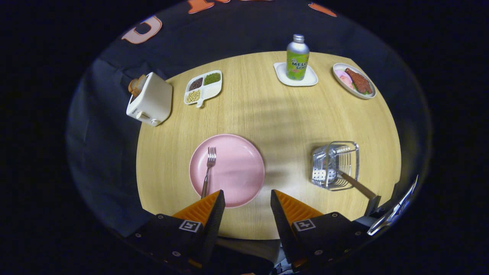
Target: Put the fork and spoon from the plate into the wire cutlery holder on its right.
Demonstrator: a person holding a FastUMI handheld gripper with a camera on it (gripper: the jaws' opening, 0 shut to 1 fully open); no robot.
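progress: about half | done: spoon [357,185] stands handle-out in the wire cutlery holder [335,165] | left: fork [208,168] lies on the pink plate [227,170] (left half) | gripper [247,200]: fingers spread, holding nothing, above plate's near rim, bench [290,122] below

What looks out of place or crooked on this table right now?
Nothing is spilled or broken. One utensil handle leans slanted out of the wire cutlery holder rather than standing upright. The fork lies on the pink plate, just ahead of the open gripper, which holds nothing.
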